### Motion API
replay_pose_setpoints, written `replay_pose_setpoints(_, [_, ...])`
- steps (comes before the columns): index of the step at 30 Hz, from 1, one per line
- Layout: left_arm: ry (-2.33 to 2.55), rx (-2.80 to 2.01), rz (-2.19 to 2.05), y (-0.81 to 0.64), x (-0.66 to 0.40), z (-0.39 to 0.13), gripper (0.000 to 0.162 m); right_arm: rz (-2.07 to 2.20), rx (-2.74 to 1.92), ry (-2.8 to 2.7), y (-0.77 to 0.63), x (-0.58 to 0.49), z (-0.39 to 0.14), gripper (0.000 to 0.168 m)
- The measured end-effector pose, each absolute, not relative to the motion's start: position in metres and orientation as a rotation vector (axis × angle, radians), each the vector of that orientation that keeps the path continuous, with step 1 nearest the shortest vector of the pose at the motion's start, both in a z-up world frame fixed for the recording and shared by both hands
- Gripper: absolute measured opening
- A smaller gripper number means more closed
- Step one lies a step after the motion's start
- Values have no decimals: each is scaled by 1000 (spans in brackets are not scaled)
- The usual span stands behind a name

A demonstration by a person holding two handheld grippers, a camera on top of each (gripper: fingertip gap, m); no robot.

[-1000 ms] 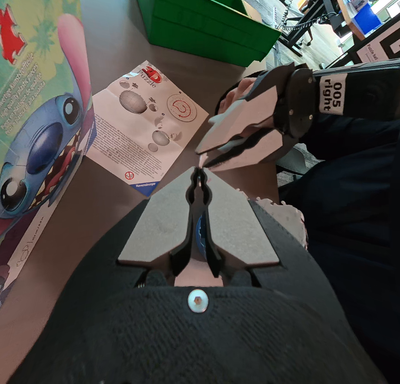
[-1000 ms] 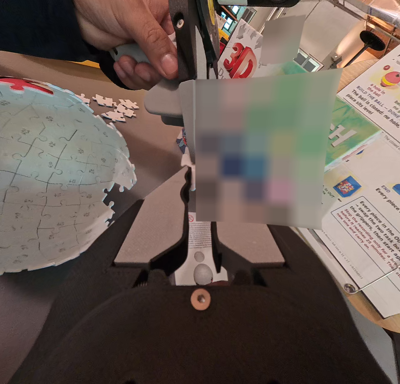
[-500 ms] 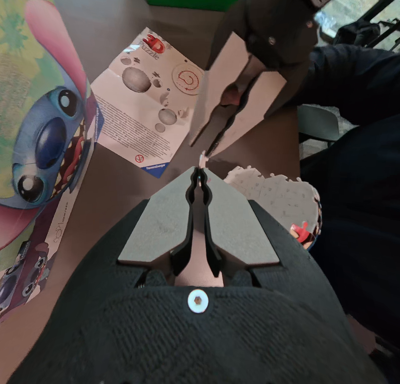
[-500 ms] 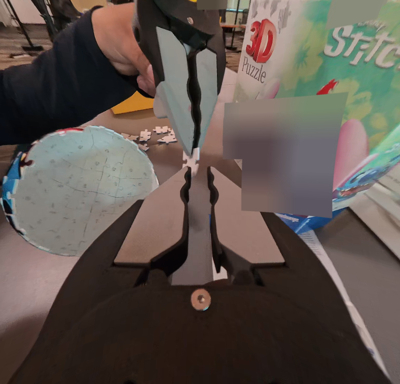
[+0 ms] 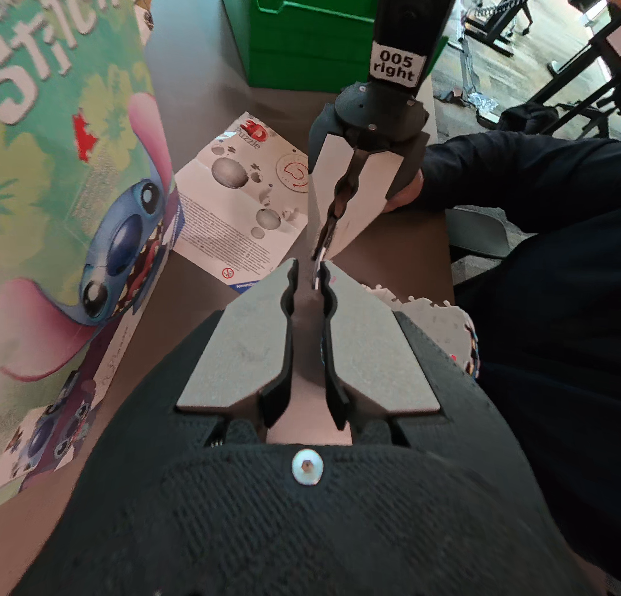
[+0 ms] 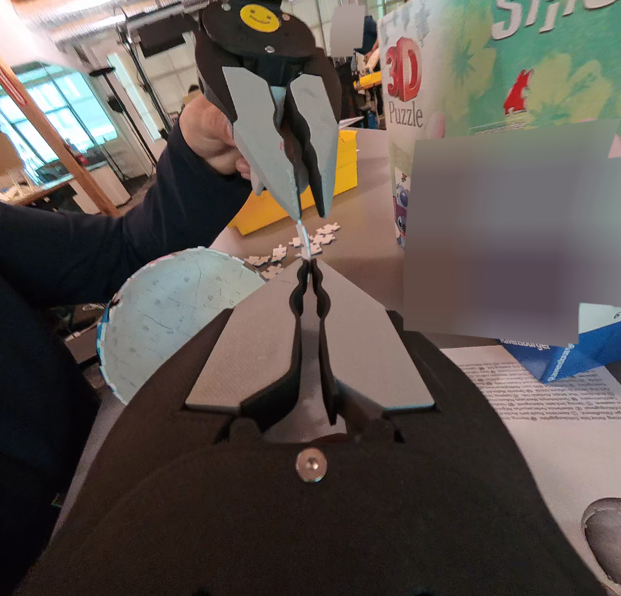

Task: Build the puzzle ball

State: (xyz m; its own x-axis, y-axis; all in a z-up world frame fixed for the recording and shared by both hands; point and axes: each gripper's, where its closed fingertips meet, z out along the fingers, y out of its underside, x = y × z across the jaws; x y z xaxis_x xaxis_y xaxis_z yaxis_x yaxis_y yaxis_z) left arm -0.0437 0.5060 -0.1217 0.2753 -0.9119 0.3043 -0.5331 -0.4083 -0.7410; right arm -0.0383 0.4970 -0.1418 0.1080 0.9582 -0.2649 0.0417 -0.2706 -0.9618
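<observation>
A handover is caught mid-air, and the risk is plain: the puzzle piece is pinched by only its very edge at the tips of the right gripper, whose fingers are pressed together on it. A slip or a twist of that thin curved piece could be caused by any sideways tug, since so little of it is gripped. If it is dropped, it may be lost among the loose pieces lying on the counter just beyond the puzzle piece.

From the left wrist view, the left gripper is seen with its fingers spread apart, the puzzle piece lying between the tips, close to the right-hand finger and no longer clamped by them. A snag against that near finger is judged possible as the grippers are parted.

Below and to the left of the puzzle piece, in the right wrist view, the half-built puzzle ball is seen as an open shell on the counter, its pale inner face turned up. Well behind the puzzle piece a yellow bin is seen, and to its right the puzzle box stands upright, with the instruction sheet lying flat beside that box. Beyond the sheet, a green bin is set.
</observation>
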Motion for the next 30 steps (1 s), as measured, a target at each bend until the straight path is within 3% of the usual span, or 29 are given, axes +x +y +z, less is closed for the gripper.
replay_pose_setpoints(3, [1272,-2049,-1026,507,-47,-119,11,1302,-1498,-997,502,-35,-140,0])
replay_pose_setpoints(8, [1285,-2094,-1072,504,-46,-128,27,1337,-1454,-918,507,-27,-127,0])
replay_pose_setpoints(10, [1278,-2065,-1106,504,-37,-127,25,1383,-1433,-891,506,-26,-122,0])
replay_pose_setpoints(13, [1277,-1978,-1092,505,-25,-121,0,1400,-1423,-856,506,-27,-120,0])
replay_pose_setpoints(27, [1355,-2000,-1002,495,-27,-125,0,1443,-1459,-1025,491,-33,-133,0])
replay_pose_setpoints(30, [1414,-2057,-877,495,-36,-138,0,1350,-1453,-1033,498,-25,-128,16])
